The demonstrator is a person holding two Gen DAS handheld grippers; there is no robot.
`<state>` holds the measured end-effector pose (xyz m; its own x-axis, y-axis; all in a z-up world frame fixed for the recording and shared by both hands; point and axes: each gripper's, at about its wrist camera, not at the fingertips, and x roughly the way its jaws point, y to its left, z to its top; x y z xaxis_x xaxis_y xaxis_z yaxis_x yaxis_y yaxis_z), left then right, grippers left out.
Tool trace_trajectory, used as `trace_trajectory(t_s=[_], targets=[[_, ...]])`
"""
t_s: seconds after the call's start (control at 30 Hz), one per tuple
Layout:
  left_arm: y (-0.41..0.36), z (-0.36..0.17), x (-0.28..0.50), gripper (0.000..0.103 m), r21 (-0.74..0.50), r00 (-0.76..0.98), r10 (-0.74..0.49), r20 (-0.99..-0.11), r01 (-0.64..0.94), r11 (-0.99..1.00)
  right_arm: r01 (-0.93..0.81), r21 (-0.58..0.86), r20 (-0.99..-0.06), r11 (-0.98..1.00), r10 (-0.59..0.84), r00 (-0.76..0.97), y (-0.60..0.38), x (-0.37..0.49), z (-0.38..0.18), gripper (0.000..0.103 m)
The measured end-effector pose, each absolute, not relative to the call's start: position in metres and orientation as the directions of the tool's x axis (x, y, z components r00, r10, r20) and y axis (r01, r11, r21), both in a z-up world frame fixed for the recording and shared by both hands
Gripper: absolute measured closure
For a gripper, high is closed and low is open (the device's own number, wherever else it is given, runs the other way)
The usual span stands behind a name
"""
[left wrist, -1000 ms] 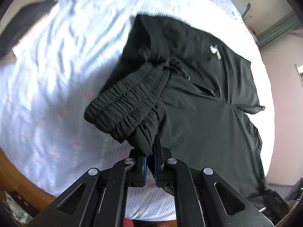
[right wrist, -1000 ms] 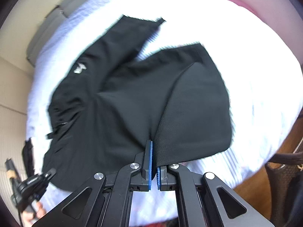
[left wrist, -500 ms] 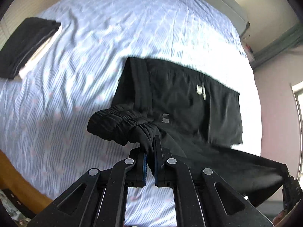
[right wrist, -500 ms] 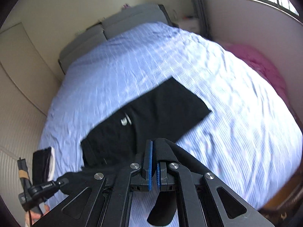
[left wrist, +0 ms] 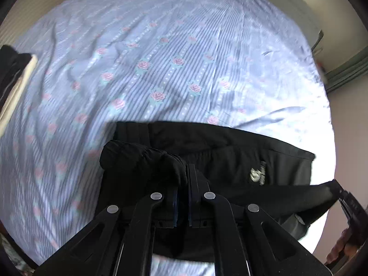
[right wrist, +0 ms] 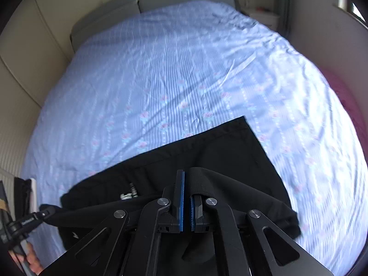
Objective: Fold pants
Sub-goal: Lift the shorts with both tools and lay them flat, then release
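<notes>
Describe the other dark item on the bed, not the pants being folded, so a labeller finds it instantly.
Start from the blue rose-print bedsheet that fills the left wrist view. Follow it to its far left edge, well clear of the black pants clamped in the jaws. There lies a dark folded stack, the only dark thing with a pale cream layer along its side.

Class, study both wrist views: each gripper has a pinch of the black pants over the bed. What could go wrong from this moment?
1. The left gripper pinches a thick, bunched wad of waistband; layers could slip out and spoil the fold.
2. The right gripper holds only a thin edge of the black pants, which may pull free.
3. Part of the pants drags on the wrinkled bedsheet, so creases could get folded in.
</notes>
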<state>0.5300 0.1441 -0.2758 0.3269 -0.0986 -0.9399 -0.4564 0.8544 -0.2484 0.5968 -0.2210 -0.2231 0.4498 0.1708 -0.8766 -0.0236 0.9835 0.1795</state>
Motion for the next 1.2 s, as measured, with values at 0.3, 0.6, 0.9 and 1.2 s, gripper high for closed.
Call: trace_trajectory(t_s=[0.3, 0.6, 0.9, 1.2], targets=[[0.154, -0.318, 0.578, 0.091, -0.204, 0.240, -0.091, -0.966, -0.500, 0.842, -0.083, 0.130, -0.933, 0.988, 0.150, 0.326, -0.201, 0.672, -0.298, 0.099], [0.166, -0.292, 0.587, 0.036, -0.252, 0.274, -0.113, -0.955, -0.550, 0.796, -0.127, 0.281, -0.901, 0.951, 0.307, 0.308, -0.190, 0.686, -0.280, 0.050], [0.143, -0.239, 0.553, 0.018, -0.114, 0.359, 0.045, -0.932, -0.409, 0.905, -0.228, 0.191, -0.886, 0.955, 0.268, 0.378, -0.197, 0.632, -0.206, 0.047], [0.063, -0.242, 0.445, 0.018, 0.005, 0.406, 0.042, -0.913, -0.091, 0.996, -0.293, 0.187, -0.855, 0.938, 0.302, 0.421, -0.230, 0.494, -0.205, 0.047]])
